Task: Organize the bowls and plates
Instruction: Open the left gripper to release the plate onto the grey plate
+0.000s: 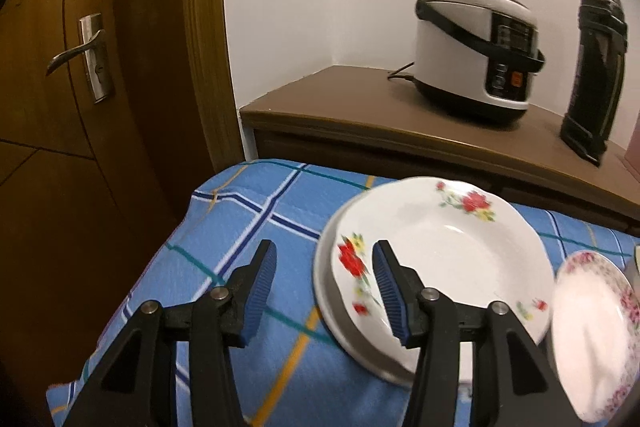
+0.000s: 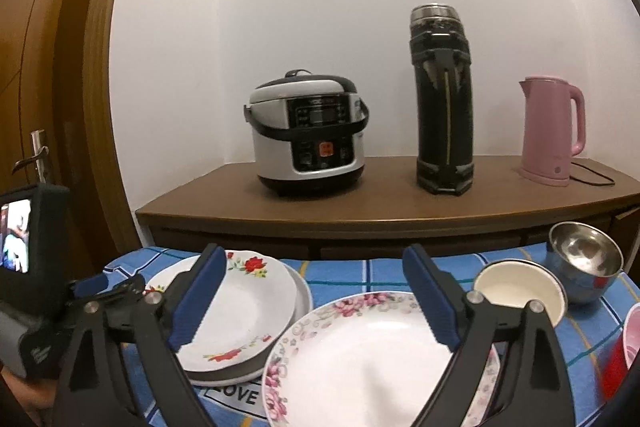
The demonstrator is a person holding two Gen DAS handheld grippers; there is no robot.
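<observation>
On the blue checked cloth over the surface, nearest us, both grippers stand released, nothing between the jaws: left gripper, right gripper. We see the pink-flowered plate below the right jaws, just beside a red-rose plate stacked on a plainer plate. Only the right view gives us the white bowl, the steel bowl and the pink kettle. Farther off, on a brown cabinet, stand a glossy rice cooker and a tall dark flask. Only the left view shows much of the wooden door.
</observation>
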